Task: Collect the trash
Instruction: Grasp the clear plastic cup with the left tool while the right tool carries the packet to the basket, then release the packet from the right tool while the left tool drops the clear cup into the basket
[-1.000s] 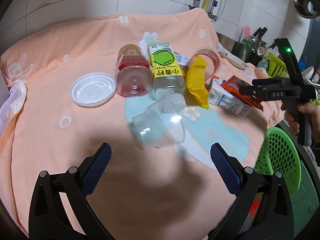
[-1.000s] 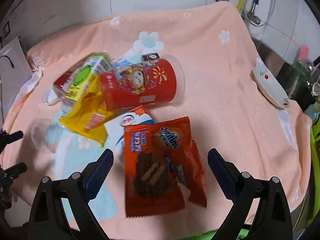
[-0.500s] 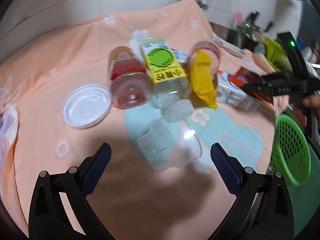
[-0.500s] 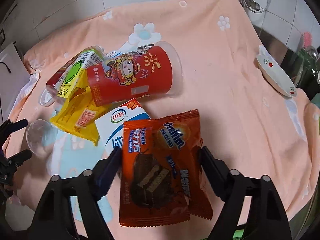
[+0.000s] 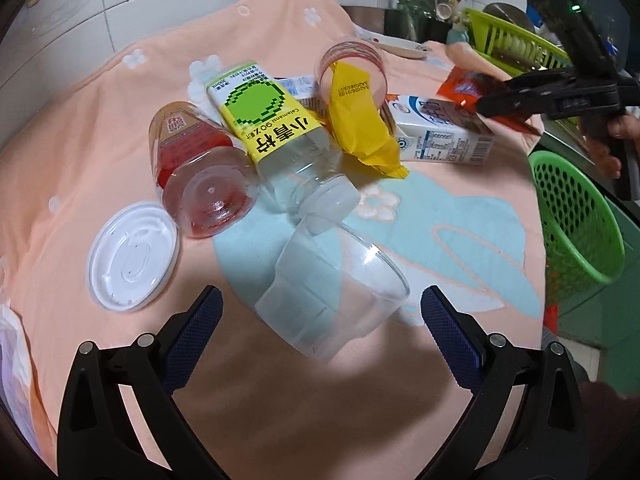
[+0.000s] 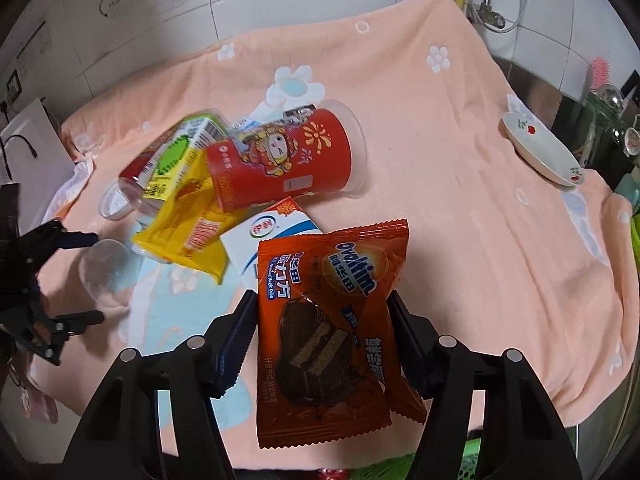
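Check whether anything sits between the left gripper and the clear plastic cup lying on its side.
Nothing visible does. The clear plastic cup lies directly ahead of the left gripper, whose jaws stand wide open on either side of it without touching. The cup's base rests against the green-labelled bottle behind it, which could shift when it is lifted.

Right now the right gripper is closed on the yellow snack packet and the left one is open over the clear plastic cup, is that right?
Not quite. The right gripper is closed on the orange chocolate wafer packet, not the yellow snack packet, which lies on the cloth by the red cup; the right wrist view shows this. Its fingers have just been closing on it. The left gripper is indeed open over the clear plastic cup.
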Motion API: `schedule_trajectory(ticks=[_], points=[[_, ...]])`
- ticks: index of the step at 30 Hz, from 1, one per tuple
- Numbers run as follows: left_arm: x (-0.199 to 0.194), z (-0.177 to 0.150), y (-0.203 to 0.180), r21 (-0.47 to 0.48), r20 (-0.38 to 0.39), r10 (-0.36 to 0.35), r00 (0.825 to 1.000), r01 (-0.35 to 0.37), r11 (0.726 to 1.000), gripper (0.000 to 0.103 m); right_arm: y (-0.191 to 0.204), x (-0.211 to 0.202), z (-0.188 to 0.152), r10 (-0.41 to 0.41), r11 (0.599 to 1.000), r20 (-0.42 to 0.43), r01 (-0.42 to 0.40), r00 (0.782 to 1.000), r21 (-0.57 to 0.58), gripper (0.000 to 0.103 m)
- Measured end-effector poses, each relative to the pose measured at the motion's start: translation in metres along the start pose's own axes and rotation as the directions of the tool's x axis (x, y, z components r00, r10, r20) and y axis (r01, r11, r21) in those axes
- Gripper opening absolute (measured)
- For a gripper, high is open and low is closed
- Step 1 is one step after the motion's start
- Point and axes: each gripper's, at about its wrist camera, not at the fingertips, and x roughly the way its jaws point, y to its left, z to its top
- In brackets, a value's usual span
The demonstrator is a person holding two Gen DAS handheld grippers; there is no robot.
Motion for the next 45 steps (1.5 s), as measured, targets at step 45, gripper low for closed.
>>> schedule_trajectory(ticks=[45], points=[[-0.002,0.041,-0.177,0.081,0.090,-0.314,0.945,0.308,0.948,0.070,-0.119,-0.056,-0.239,-0.184,0.870,-0.127,0.221,0.975,0.440,0.077]])
